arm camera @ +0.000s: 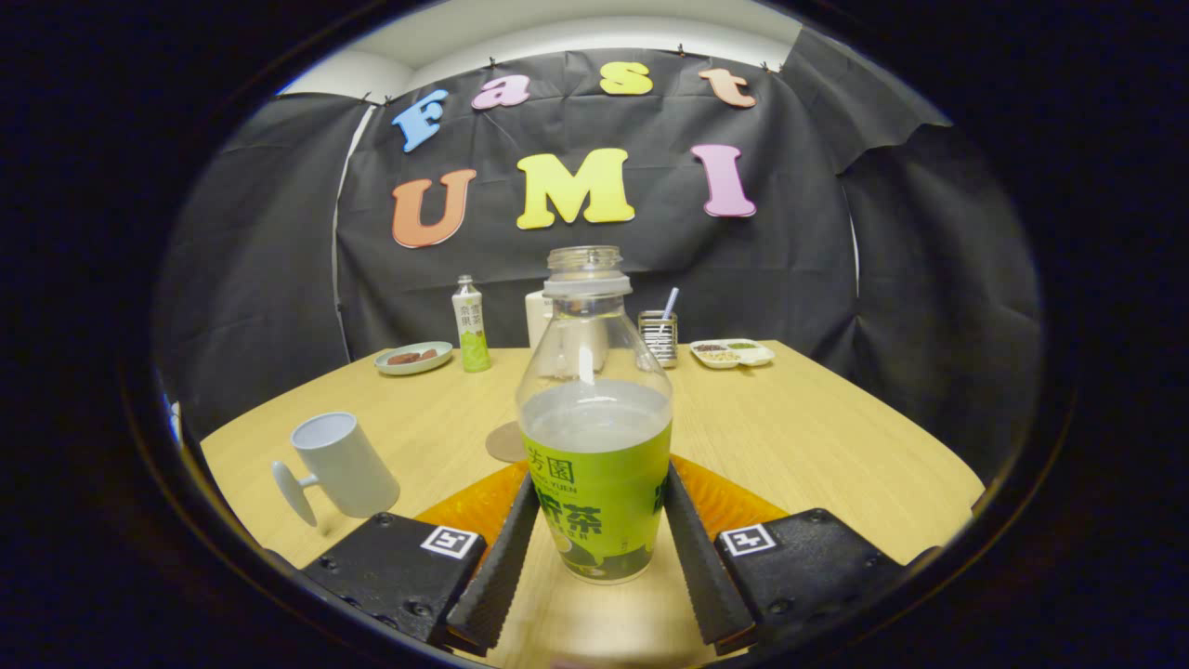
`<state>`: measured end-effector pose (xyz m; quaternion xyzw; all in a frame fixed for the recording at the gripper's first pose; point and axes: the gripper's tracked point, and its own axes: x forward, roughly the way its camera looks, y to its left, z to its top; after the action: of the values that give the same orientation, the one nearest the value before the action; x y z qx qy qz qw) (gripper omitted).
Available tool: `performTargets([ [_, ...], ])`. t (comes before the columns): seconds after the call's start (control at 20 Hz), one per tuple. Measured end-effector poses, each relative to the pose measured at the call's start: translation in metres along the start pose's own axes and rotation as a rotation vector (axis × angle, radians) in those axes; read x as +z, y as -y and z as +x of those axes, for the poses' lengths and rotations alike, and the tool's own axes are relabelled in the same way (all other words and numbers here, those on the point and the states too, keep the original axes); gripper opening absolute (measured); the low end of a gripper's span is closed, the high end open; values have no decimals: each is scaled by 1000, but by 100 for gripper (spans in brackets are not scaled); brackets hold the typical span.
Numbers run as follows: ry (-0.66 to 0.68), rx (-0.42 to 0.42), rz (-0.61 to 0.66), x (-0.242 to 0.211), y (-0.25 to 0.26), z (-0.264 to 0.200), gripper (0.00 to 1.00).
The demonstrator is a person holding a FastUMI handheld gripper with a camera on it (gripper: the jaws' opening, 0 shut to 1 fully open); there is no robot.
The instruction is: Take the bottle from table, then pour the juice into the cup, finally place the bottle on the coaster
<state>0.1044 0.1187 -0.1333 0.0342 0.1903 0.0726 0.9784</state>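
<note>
The gripper (594,530) has its fingers closed against both sides of the uncapped juice bottle (595,437), which stands upright between them near the table's (799,437) front edge. The taking step looks finished or nearly so; pouring should come next, which calls for carrying the bottle toward the white cup (342,465) by the left edge and tipping it over the rim. The round coaster (506,442) is partly hidden behind the bottle. Whether the bottle's base has left the tabletop is hard to tell.
</note>
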Motion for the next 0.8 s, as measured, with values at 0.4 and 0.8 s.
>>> performTargets([
  [0.4, 25, -50, -252, 27, 0, -2, 76],
  [0.8, 17, -138, -628, 58, 1, 6, 75],
])
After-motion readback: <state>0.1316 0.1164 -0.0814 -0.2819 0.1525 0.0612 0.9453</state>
